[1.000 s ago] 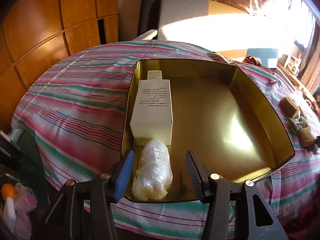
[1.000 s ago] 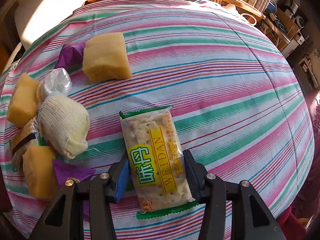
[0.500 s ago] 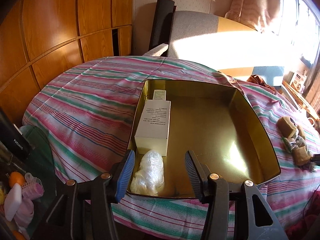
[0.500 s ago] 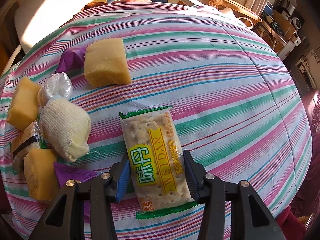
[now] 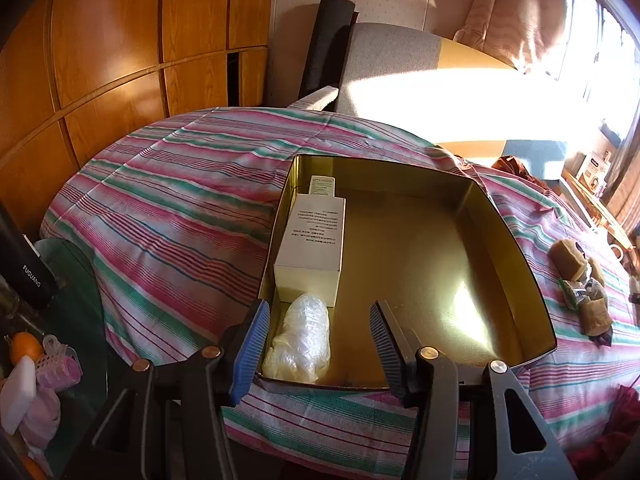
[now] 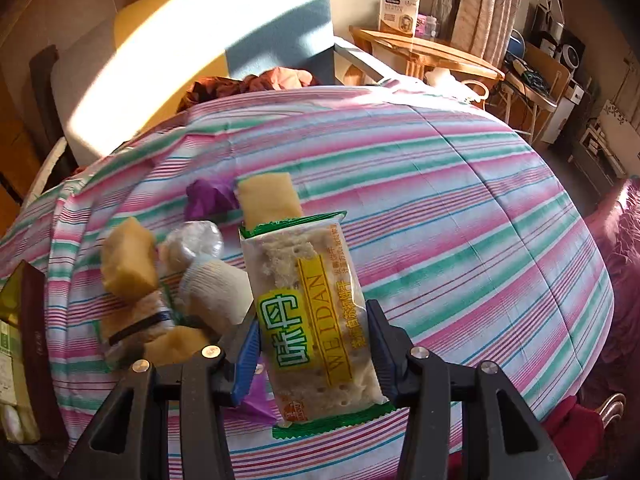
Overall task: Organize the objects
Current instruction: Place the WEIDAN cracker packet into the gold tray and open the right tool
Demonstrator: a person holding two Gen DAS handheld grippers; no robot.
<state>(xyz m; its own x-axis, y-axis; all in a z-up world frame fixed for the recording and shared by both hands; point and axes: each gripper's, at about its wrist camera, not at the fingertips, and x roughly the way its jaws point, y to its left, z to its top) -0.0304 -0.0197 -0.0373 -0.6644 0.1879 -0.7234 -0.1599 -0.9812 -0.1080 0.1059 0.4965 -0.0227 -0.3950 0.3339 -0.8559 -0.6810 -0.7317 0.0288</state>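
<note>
The right gripper [image 6: 314, 344] is clamped on a cracker packet [image 6: 316, 320] — a clear wrapper with green ends and a yellow label reading WEI DAN — and holds it clear of the striped cloth [image 6: 460, 216] covering the counter. The packet stands nearly upright between the pads, its far end tipped away from the camera.

Left of the packet, a loose cluster lies on the cloth: yellow sponge-like blocks [image 6: 128, 260], a cream knitted bundle [image 6: 216, 292], a small clear-wrapped ball [image 6: 192, 242] and a purple wrapper [image 6: 208, 198]. Another yellow block [image 6: 270, 200] sits just behind the packet's far end.

The left gripper [image 5: 316, 344] hangs with its jaws apart and nothing between them, above the near edge of a gold tin [image 5: 516, 240]. Inside the tin, along its left wall, a white carton [image 5: 312, 244] lies flat, with a crumpled clear plastic bundle [image 5: 300, 338] touching its near end. A smaller white item [image 5: 322, 186] lies beyond the carton — possibly a second box, though it is too small to tell.
</note>
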